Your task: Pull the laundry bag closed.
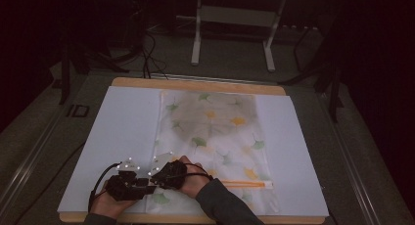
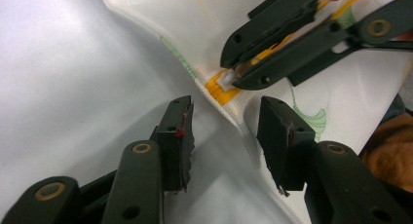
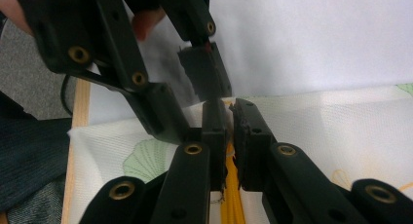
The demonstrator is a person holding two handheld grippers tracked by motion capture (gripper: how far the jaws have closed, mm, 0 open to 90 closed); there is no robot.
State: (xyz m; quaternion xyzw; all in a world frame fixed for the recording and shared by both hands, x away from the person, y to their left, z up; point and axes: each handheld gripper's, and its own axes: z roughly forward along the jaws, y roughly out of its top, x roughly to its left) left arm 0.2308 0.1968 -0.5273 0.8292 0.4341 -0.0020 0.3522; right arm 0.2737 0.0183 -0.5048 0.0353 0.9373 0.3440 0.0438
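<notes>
right gripper (image 2: 234, 75) pinching the white zipper pull (image 2: 228, 78) of the leaf-print pouch (image 1: 215, 132), jaws pressed on it | left gripper (image 2: 224, 136) hovering spread astride the pouch's near-left corner | pouch lying flat on the worktop (image 1: 122, 132) | risk: unanchored fabric bunching, pull slipping out

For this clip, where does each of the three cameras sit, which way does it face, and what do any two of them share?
High view: above the person's side, facing forward and down on the table; forearms, both hands, both grippers.
Left gripper view: on the left gripper, jaws open astride the pouch edge; right gripper beyond.
Right gripper view: on the right gripper, jaws nearly closed at the yellow zipper; left gripper beyond.
Shared: both gripper views show the zipper end.
</notes>
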